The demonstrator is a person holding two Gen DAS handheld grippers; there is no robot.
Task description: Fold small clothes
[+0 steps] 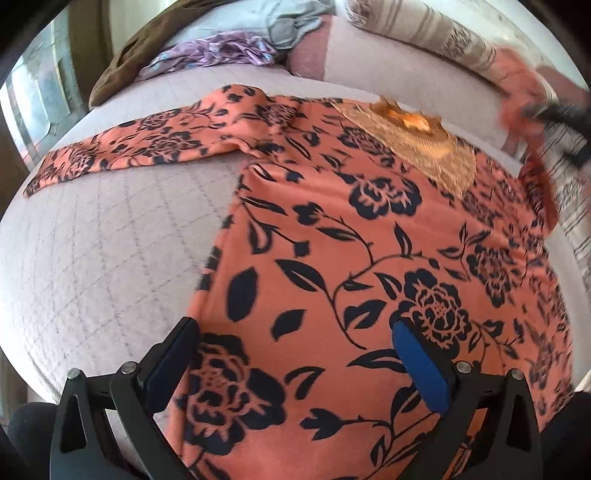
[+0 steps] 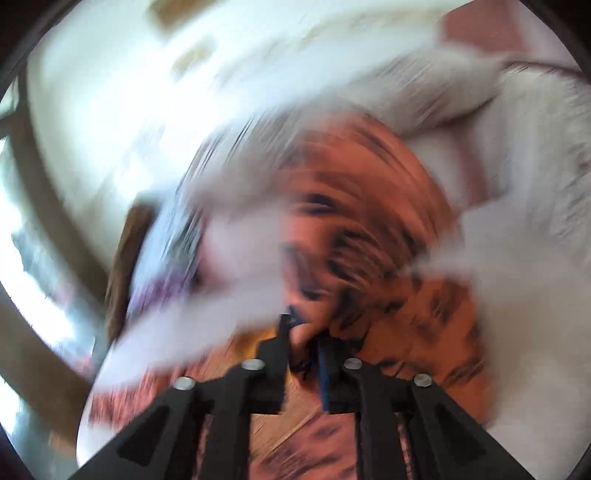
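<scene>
**Left wrist view: garment flat under wide jaws; right pinching fabric**

Left wrist view, sharp. Orange floral top (image 1: 369, 258) lies spread flat on the quilted grey bed cover (image 1: 103, 251), front up, neckline at the far side. A gold embroidered yoke (image 1: 424, 147) sits at the neck. One sleeve (image 1: 129, 147) stretches flat out to the left across the cover. Left gripper (image 1: 295, 358) hangs over the near hem area, jaws spread wide with nothing between them. Its left finger sits right at the garment's left edge, its right, blue-padded finger over the printed body panel, so the near-left part of the top lies between the two. Whether the fingertips touch the cloth cannot be told.

Far right of the same view: the garment's other side is raised off the bed, blurred, with a dark blurred shape that looks like the right gripper (image 1: 554, 114) at it.

Right wrist view, heavily motion-blurred. Right gripper (image 2: 303, 339) has its jaws nearly closed, a fold of the orange fabric pinched between them. More of the top spreads beyond and to the right; detail unreadable.

Background, far left: brown cloth (image 1: 122, 62), purple patterned garment (image 1: 214, 53), pale blue garment (image 1: 280, 22). Striped bedding (image 1: 443, 40) far right.
</scene>
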